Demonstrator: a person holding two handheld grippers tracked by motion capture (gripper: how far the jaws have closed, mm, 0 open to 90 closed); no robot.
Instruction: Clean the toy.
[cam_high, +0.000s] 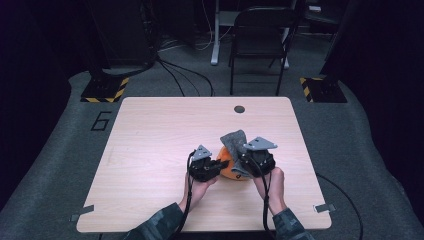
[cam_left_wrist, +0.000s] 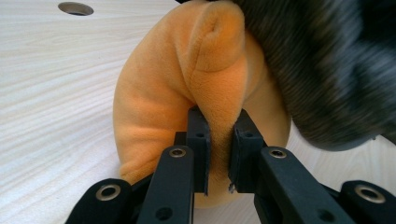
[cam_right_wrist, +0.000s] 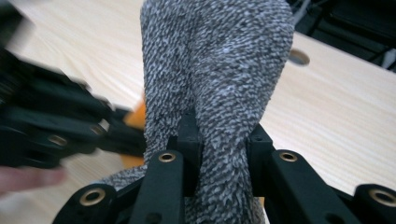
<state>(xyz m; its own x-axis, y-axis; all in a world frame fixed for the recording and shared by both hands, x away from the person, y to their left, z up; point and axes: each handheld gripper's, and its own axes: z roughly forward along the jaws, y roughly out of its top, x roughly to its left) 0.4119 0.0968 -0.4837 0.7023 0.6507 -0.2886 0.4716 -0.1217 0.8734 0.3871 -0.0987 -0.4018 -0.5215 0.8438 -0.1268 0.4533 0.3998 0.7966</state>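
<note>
Two tools working near counter (cam_high: 150, 130) center-front. Left tool (cam_high: 212, 167) pinches a fold of the orange plush (cam_left_wrist: 154, 107); plush sits at its 3 o'clock, resting on the counter. Right tool (cam_high: 255, 162) clamps the grey knit fabric (cam_right_wrist: 219, 70), which rises toward 12 o'clock from its jaws and drapes over the plush.

You are in a lab or test room. Your wooden bench (cam_high: 150, 150) stands on grey carpet with a taped number (cam_high: 101, 121), black-and-yellow striped stand feet (cam_high: 105, 91), loose cables (cam_high: 185, 75) and a folding chair (cam_high: 260, 40).
</note>
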